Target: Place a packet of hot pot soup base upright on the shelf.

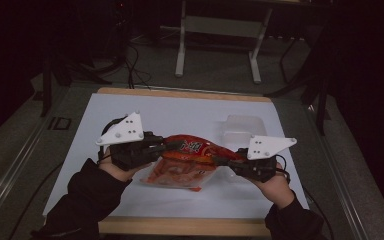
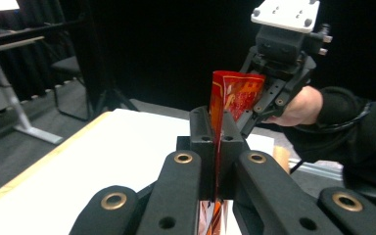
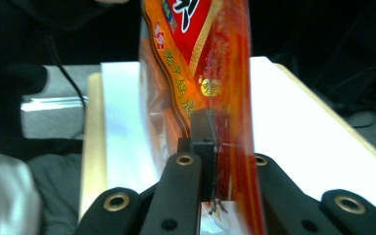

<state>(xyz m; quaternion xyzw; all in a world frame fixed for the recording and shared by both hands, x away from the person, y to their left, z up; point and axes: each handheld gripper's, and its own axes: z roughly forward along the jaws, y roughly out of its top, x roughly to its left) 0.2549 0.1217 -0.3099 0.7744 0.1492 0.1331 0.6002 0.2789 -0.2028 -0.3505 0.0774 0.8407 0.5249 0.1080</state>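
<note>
A red and orange snack bag [image 1: 187, 162] with printed characters hangs just above the white table top [image 1: 180, 112], stretched between my two grippers. My left gripper [image 1: 169, 146] is shut on the bag's left end, and in the left gripper view its jaws [image 2: 217, 139] pinch the thin edge of the bag [image 2: 235, 88]. My right gripper [image 1: 219, 160] is shut on the right end. In the right gripper view the bag [image 3: 200, 63] rises from between that gripper's closed jaws [image 3: 210, 142]. The left gripper view also has the right gripper [image 2: 257, 107] farther off, clamped on the bag.
A clear plastic container [image 1: 242, 131] lies on the table just behind the right gripper. The table's wooden edge [image 1: 180, 226] runs along the front. A desk frame [image 1: 217, 30] stands on the floor beyond, with cables nearby.
</note>
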